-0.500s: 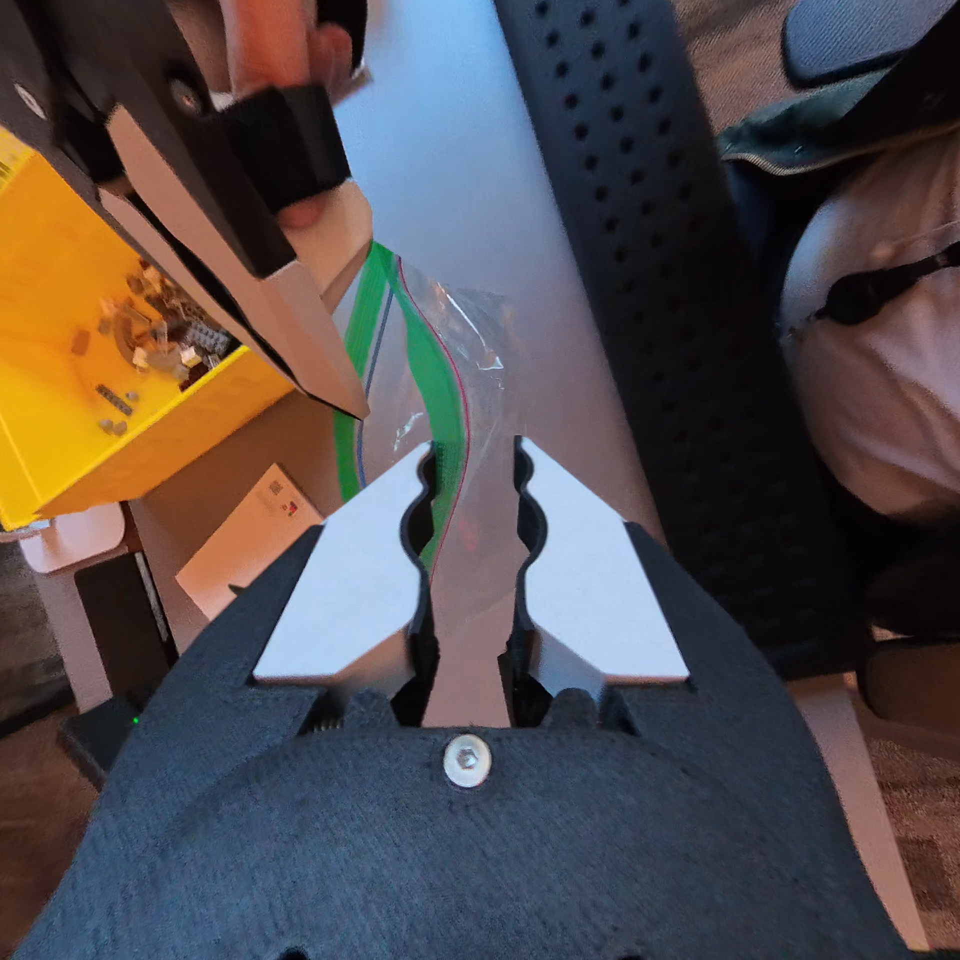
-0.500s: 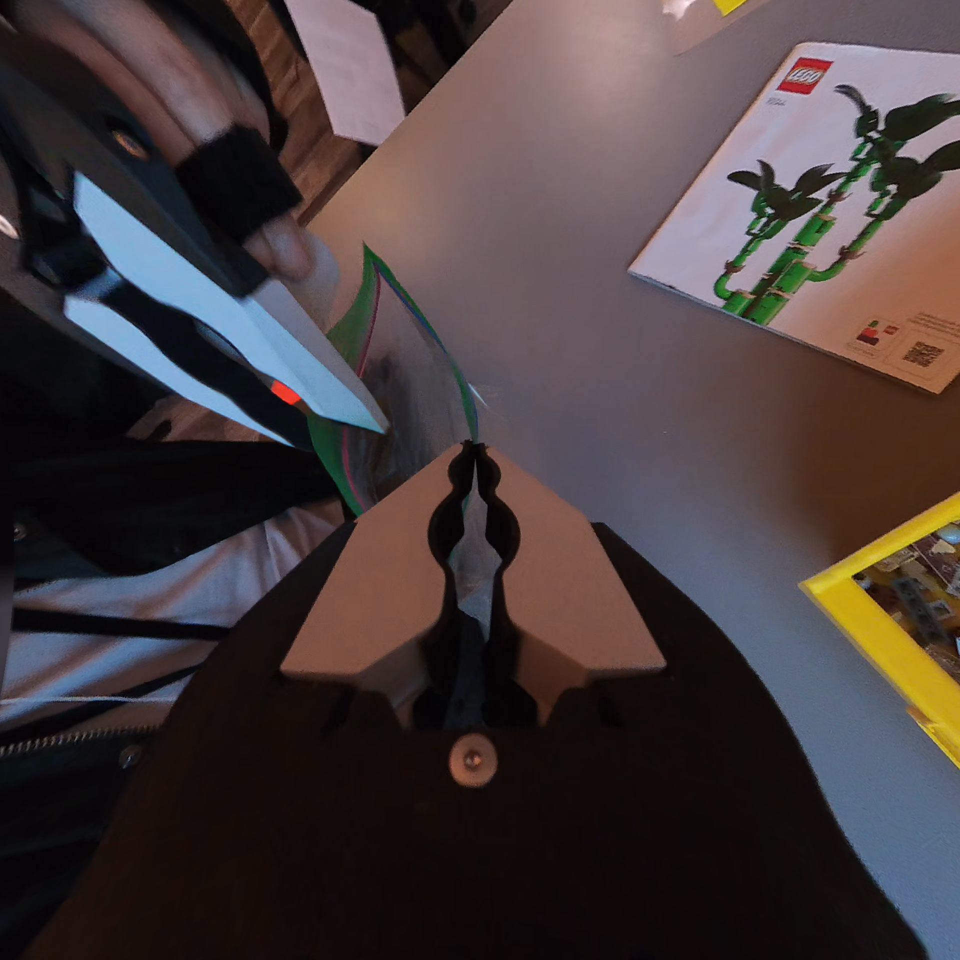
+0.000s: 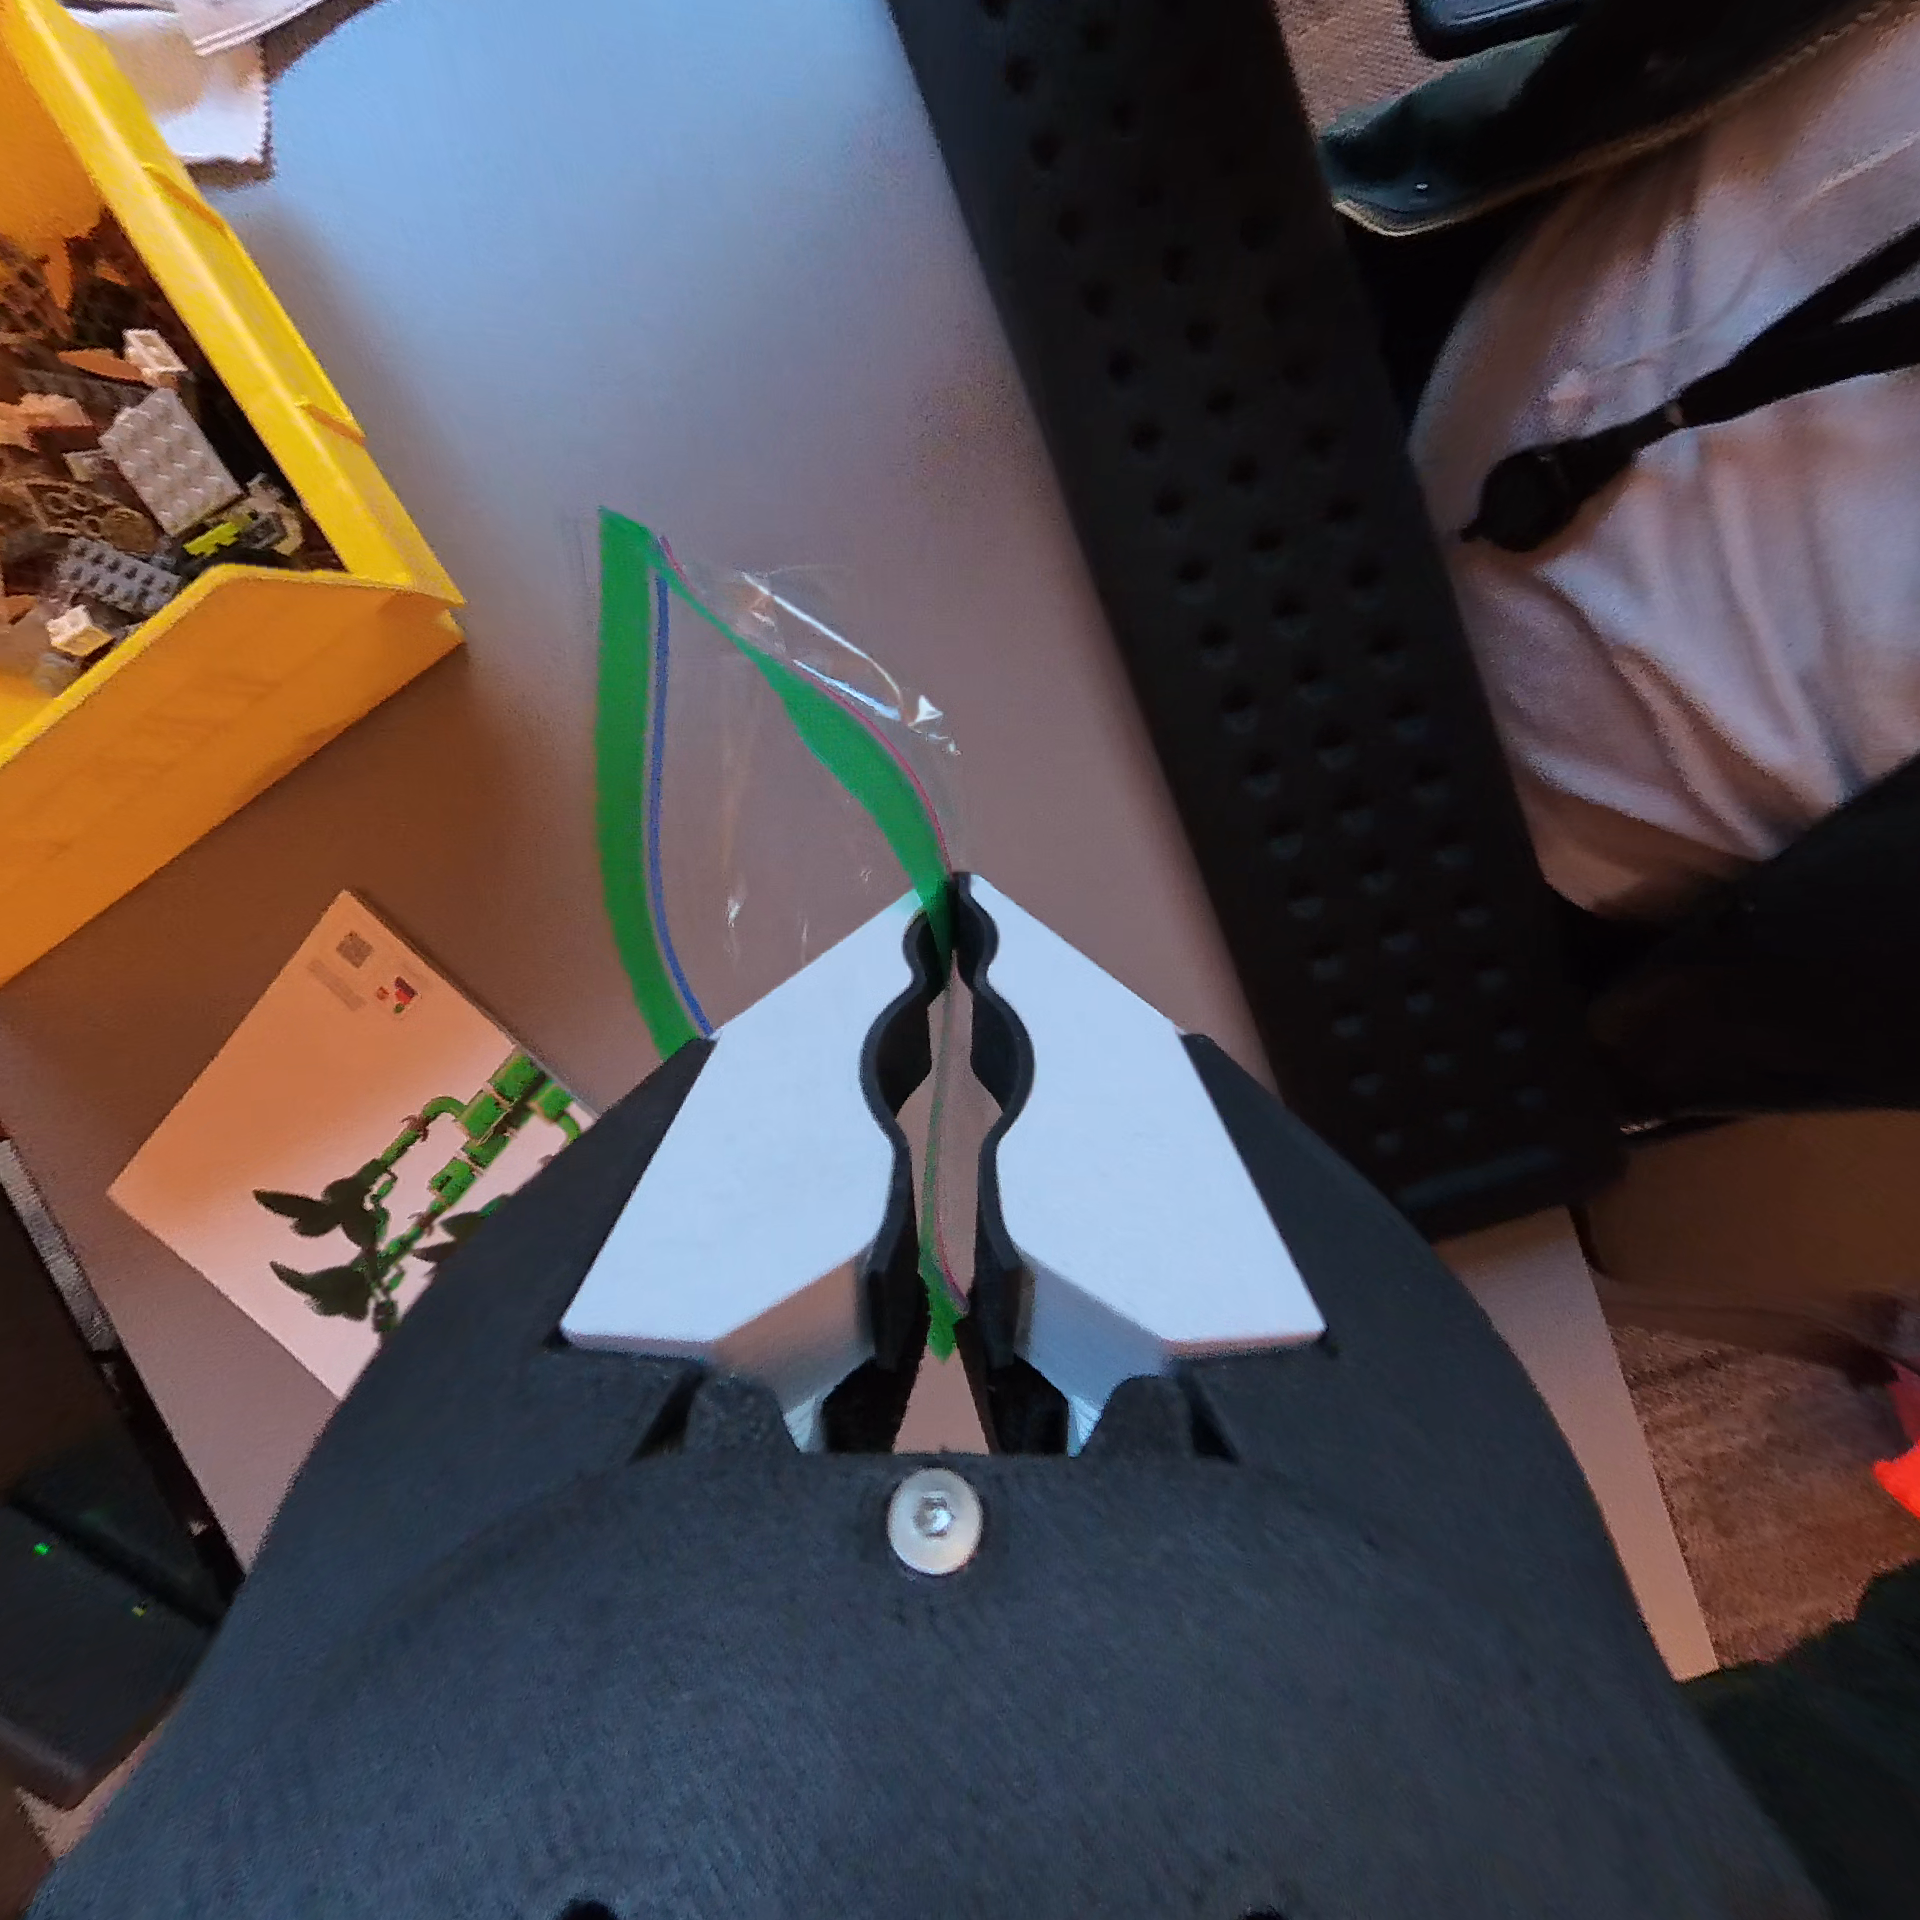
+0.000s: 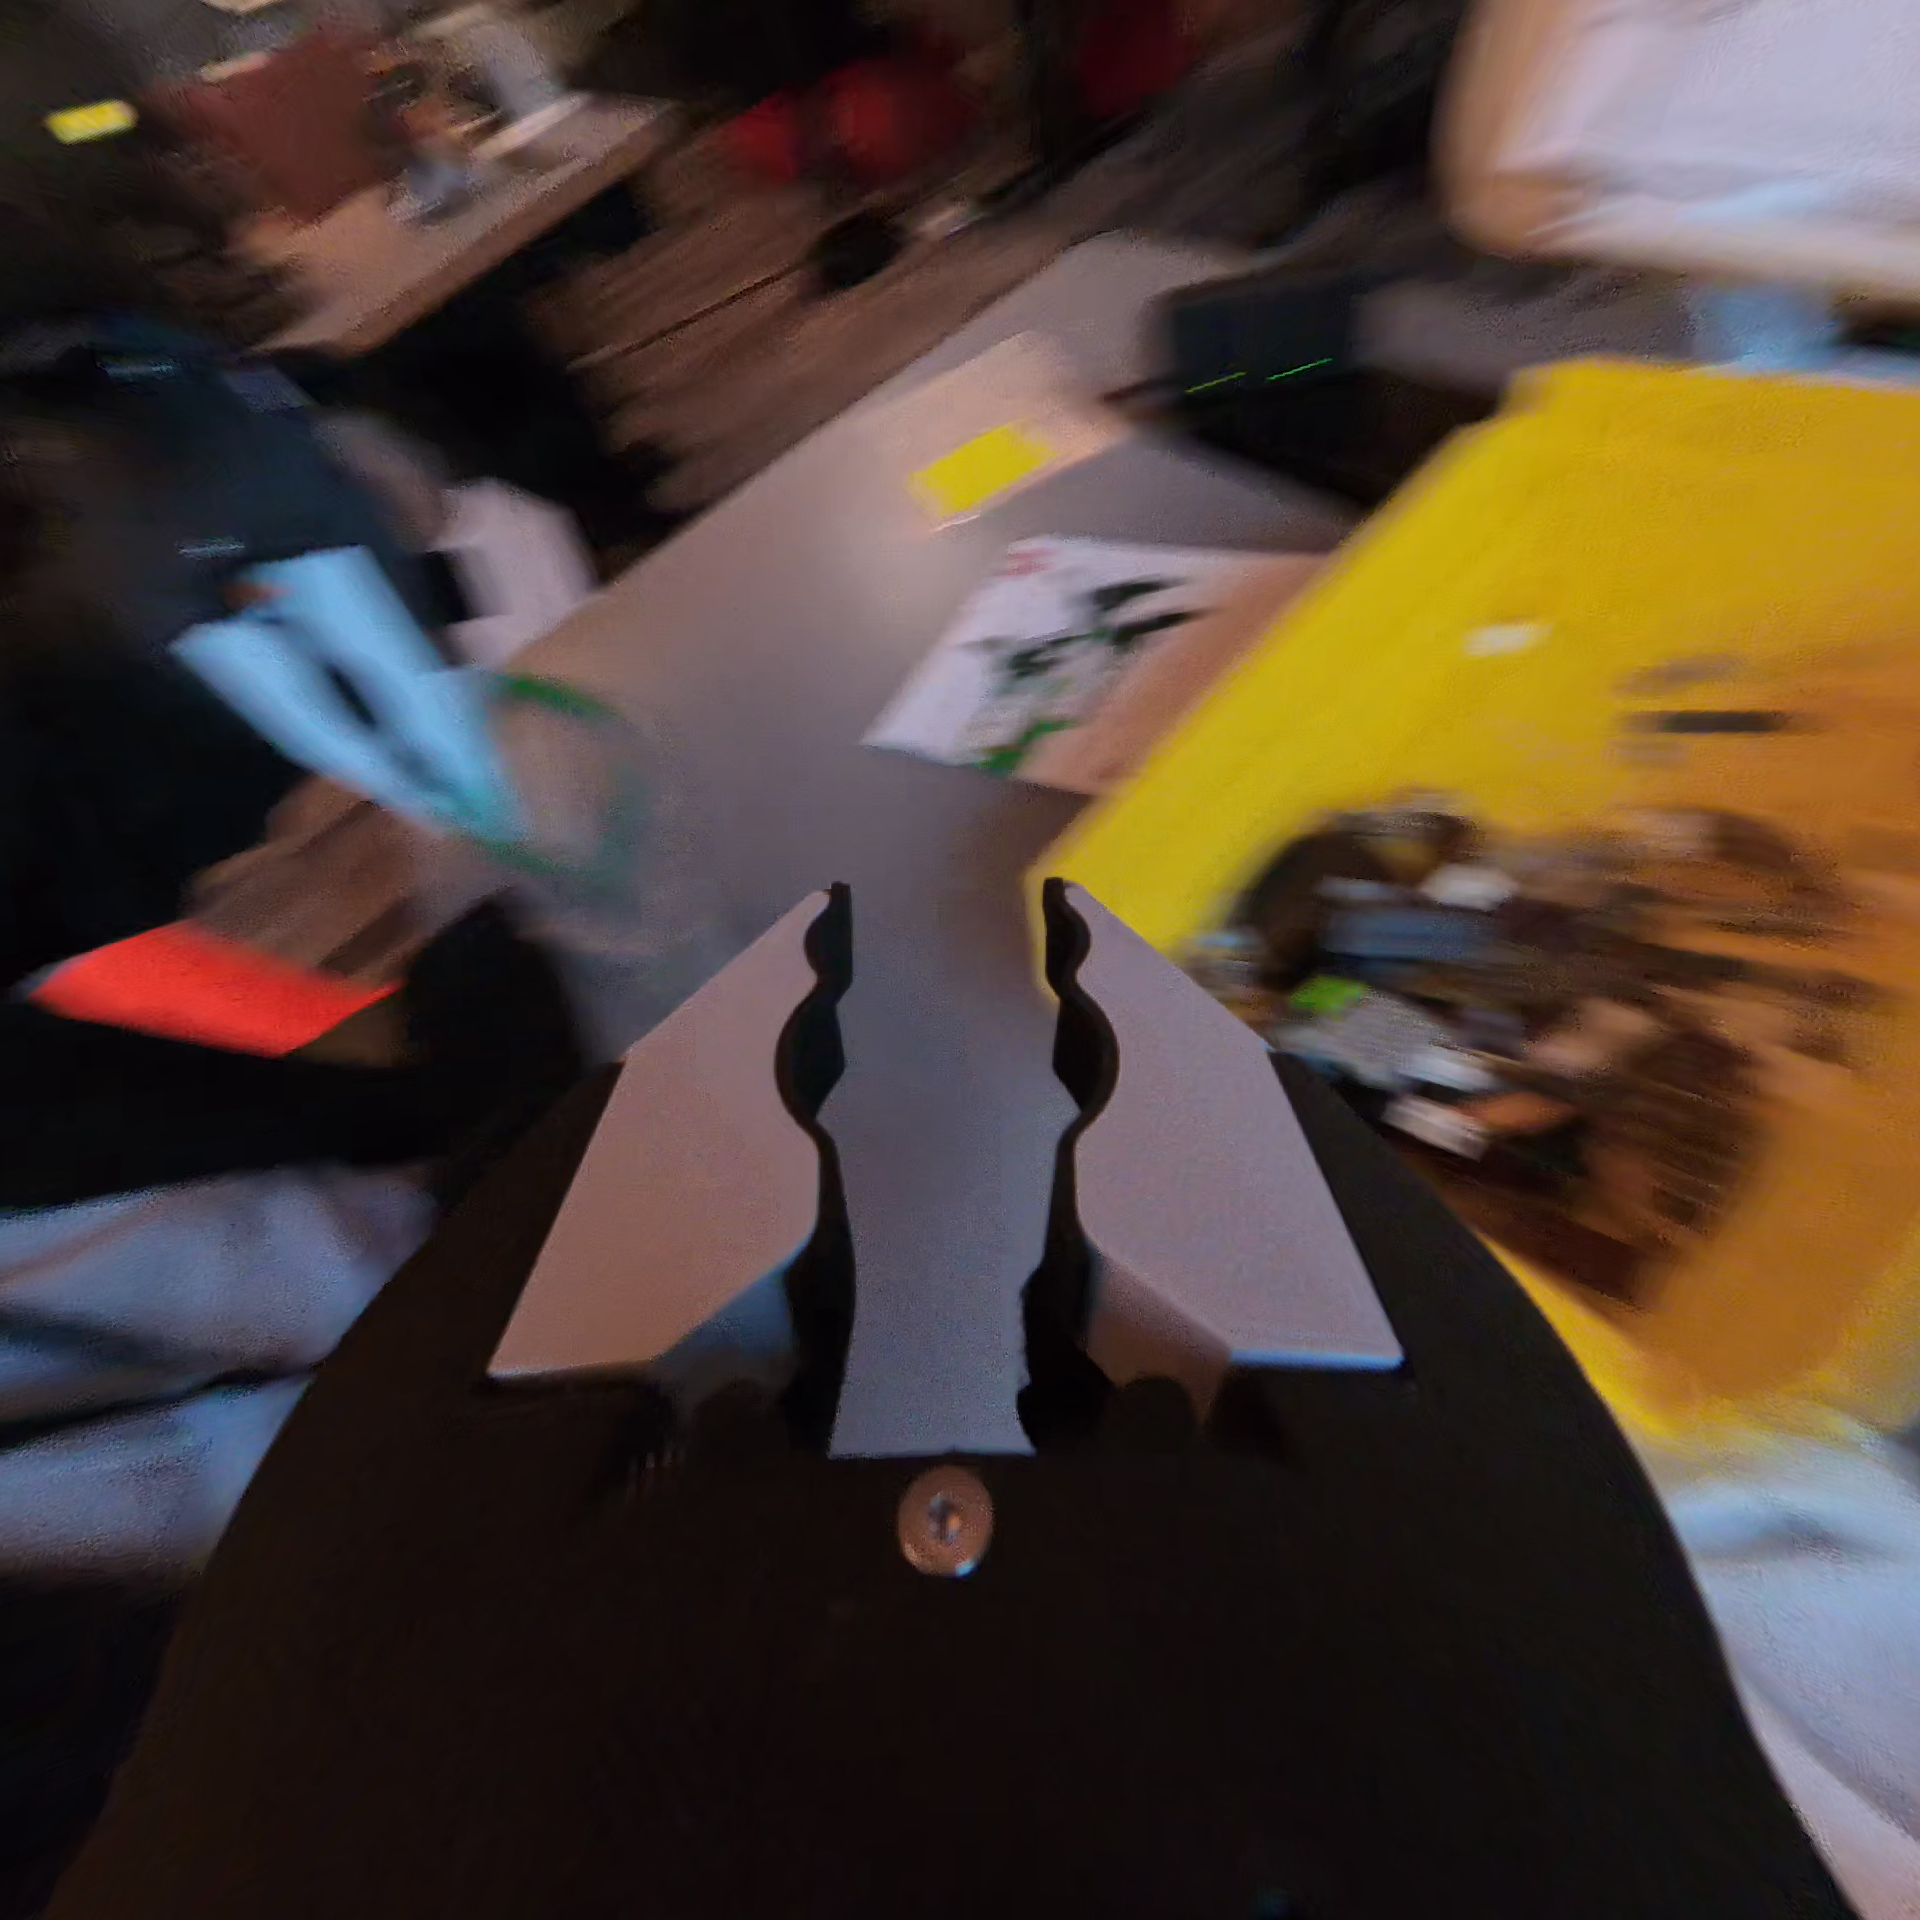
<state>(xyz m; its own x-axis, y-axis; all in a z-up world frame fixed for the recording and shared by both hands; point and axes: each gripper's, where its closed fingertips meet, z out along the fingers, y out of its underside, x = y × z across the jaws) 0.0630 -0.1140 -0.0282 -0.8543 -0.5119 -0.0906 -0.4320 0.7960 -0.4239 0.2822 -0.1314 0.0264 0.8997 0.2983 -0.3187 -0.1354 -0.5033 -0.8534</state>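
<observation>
Left hand-held gripper, pale wedge fingers with wavy black pads, is pinched closed on one lip of a clear plastic zip bag with green sealing strips; the bag's mouth gapes above the smooth grey surface. A yellow plastic bin of small bricks, cut off by the frame, sits toward the surface's far left corner, a glossy booklet near its left edge, partly hidden by the gripper body. Right hand-held gripper stands open and empty beside the bin; that view is heavily motion-blurred.
</observation>
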